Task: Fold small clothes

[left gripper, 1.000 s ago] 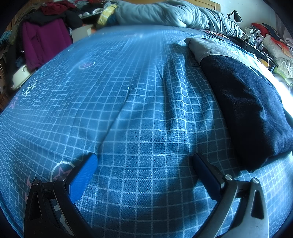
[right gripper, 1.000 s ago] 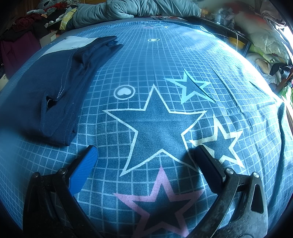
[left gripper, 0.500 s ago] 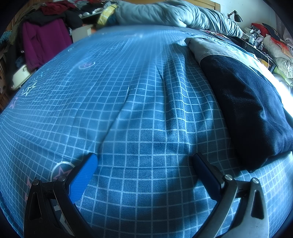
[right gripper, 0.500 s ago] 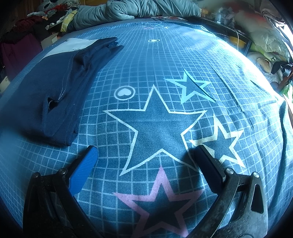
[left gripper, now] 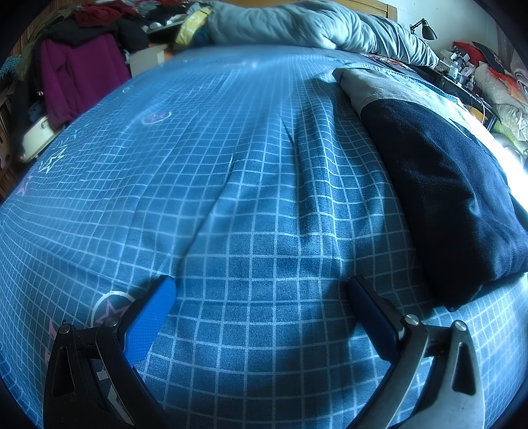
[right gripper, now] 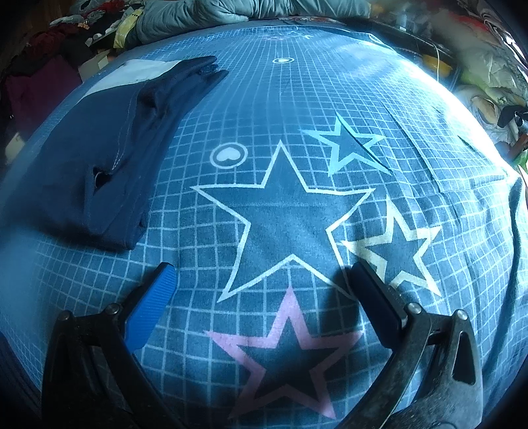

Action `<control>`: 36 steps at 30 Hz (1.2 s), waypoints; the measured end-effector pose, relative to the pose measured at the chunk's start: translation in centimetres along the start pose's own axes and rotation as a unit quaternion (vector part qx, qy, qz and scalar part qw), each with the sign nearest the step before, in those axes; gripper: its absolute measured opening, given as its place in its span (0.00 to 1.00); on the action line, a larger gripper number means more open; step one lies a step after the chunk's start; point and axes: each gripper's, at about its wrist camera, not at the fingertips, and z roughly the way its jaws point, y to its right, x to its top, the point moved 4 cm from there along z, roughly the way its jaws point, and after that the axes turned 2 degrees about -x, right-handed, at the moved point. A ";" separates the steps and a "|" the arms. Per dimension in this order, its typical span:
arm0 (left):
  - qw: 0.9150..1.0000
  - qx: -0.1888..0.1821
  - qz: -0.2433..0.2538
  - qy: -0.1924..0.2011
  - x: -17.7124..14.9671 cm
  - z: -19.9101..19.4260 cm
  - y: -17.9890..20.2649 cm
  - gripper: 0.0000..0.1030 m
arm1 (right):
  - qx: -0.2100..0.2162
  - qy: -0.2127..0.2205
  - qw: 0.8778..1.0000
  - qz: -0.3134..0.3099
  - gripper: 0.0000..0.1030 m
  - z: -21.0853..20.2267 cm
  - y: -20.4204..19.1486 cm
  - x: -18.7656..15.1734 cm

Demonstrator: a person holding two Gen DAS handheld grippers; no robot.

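Two handheld grippers hover over a bed covered by a blue bedsheet point(left gripper: 250, 184) printed with a white grid and stars. The left gripper point(left gripper: 260, 293) has its two fingers spread wide apart with nothing between them, only bare sheet with a few soft creases. The right gripper point(right gripper: 264, 283) is likewise spread wide and empty, poised over a large white-outlined star point(right gripper: 280, 214) with a pink star point(right gripper: 287, 356) below it.

A folded dark navy garment point(left gripper: 445, 198) lies flat on the sheet between the two grippers, toward the middle of the bed. In the left wrist view it runs along the right side, its near end just beyond the right fingertip and not touching it. A grey panel point(left gripper: 373, 85) shows at its far end. In the right wrist view the same garment point(right gripper: 99, 158) lies to the left, its near corner close to the blue left finger pad point(right gripper: 155, 303) but apart from it.

A rumpled grey-blue duvet point(left gripper: 313, 29) is bunched along the far edge of the bed. Piled clothes, including a purple garment point(left gripper: 76, 79), sit beyond the left edge.
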 end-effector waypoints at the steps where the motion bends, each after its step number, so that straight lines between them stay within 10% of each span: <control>1: 1.000 0.000 0.000 0.000 0.0 0.0 0.0 1.00 | 0.003 -0.003 1.000 0.000 1.00 -0.2 0.0 -0.2; 12: 1.000 0.005 0.012 -0.005 0.9 0.5 0.4 1.00 | 0.016 -0.001 1.000 -0.007 1.00 -1.7 -0.3 -2.1; 20: 0.993 -0.104 -0.030 -0.051 2.6 -1.4 0.0 1.00 | -0.010 0.074 0.997 -0.035 0.99 -8.6 -2.4 -1.2; 26: 0.983 -0.139 -0.014 0.119 6.7 -14.9 3.8 1.00 | -0.020 0.186 0.981 -0.059 1.00 -17.6 -7.0 0.8; 30: 0.958 -0.079 0.003 0.277 10.0 -29.7 5.8 1.00 | -0.009 0.256 0.964 -0.067 1.00 -24.7 -10.0 3.1; 34: 0.905 -0.026 0.001 0.425 8.5 -40.7 7.8 1.00 | -0.035 0.344 0.938 -0.036 1.00 -31.0 -11.0 4.5; 36: 0.908 -0.042 0.003 0.417 7.9 -41.4 8.6 1.00 | -0.018 0.303 0.953 -0.018 1.00 -30.8 -11.3 5.3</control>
